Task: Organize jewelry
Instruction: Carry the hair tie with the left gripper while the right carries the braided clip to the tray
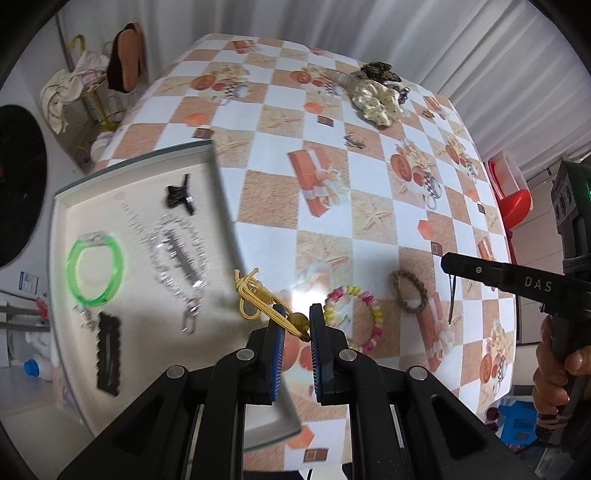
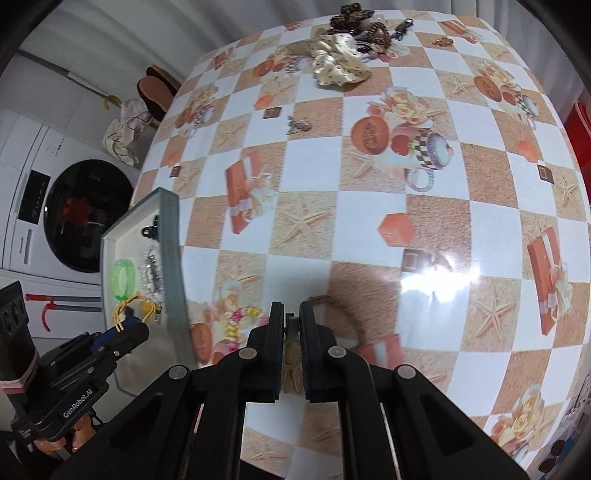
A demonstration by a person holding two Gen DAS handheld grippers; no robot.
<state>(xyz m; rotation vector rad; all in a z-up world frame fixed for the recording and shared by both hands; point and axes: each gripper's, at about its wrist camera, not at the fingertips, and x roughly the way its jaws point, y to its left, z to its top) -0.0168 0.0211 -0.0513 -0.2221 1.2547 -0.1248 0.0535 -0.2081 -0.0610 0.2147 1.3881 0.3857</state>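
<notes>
My left gripper (image 1: 297,325) is shut on a yellow cord bracelet with an amber bead (image 1: 258,301) and holds it over the right edge of the white jewelry tray (image 1: 122,184). The tray holds a green bangle (image 1: 94,271), a clear bead chain (image 1: 177,251), a black clip (image 1: 180,194) and a black hair clip (image 1: 108,352). My right gripper (image 2: 291,321) is shut on a brown braided bracelet (image 2: 291,363), which also shows in the left wrist view (image 1: 410,291). A pink and yellow bead bracelet (image 1: 354,319) lies on the table between the grippers.
A checkered tablecloth (image 2: 369,221) covers the table. At the far side lie a cream scrunchie (image 2: 338,66), dark hair ties (image 2: 373,33), a small gold piece (image 2: 443,40) and a small metal charm (image 2: 298,125). A washing machine (image 2: 74,218) stands left of the table.
</notes>
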